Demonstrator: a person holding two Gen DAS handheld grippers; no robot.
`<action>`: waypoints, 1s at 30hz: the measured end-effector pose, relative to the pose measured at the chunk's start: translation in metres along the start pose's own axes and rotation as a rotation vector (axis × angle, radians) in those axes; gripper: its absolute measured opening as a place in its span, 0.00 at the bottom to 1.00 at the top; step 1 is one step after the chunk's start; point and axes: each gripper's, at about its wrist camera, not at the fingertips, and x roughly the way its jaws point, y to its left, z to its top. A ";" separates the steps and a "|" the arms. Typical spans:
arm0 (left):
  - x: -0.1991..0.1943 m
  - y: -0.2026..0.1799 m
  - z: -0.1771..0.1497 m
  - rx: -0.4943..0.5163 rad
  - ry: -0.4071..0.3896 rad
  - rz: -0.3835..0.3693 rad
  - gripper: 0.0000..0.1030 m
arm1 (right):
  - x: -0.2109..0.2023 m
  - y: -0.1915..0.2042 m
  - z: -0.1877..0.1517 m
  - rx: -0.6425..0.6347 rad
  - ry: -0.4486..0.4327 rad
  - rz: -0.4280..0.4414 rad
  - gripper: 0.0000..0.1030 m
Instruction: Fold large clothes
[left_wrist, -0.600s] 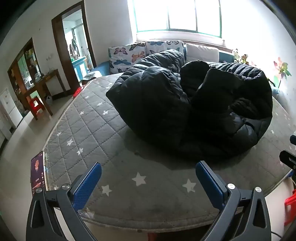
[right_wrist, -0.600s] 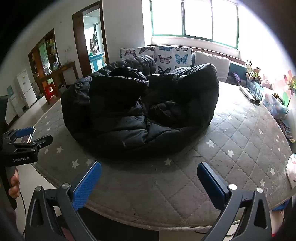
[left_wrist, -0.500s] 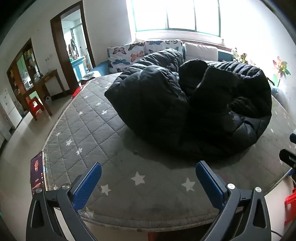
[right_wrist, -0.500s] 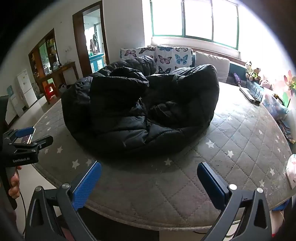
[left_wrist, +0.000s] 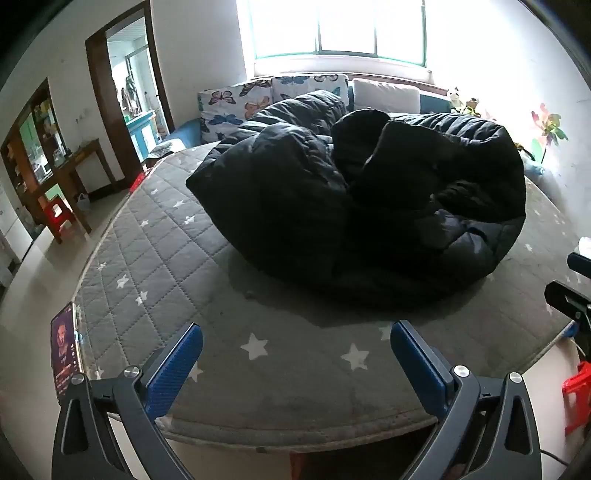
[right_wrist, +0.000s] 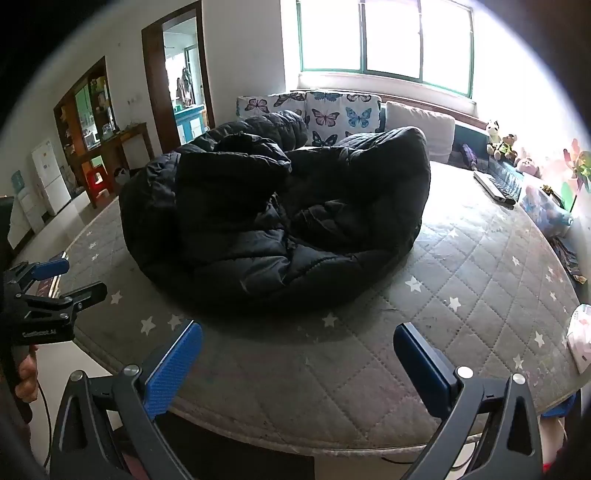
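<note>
Both grippers, left (left_wrist: 295, 354) and right (right_wrist: 297, 356), stand wide and hold nothing, probably to take the cloth. They hang over the near edge of the mattress (left_wrist: 155, 258). The black jacket (left_wrist: 362, 206) lies crumpled in its middle, not yet folded. The lettering on the left gripper's body is too blurred to read.

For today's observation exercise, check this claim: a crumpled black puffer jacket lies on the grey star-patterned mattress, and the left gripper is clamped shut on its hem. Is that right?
Not quite. The left gripper is open and holds nothing: the left wrist view shows its blue pads spread wide over bare mattress, short of the jacket. The rest stands: the crumpled black puffer jacket lies on the grey star-patterned mattress.
</note>
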 end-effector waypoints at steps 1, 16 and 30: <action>0.000 -0.001 0.000 0.005 -0.001 0.002 1.00 | 0.000 0.001 0.000 -0.001 -0.002 0.000 1.00; 0.010 -0.006 0.001 0.011 0.023 -0.020 1.00 | 0.003 0.001 0.000 -0.004 0.004 0.001 1.00; 0.013 -0.008 0.001 0.018 0.027 -0.024 1.00 | 0.006 0.005 -0.001 -0.024 0.005 -0.005 1.00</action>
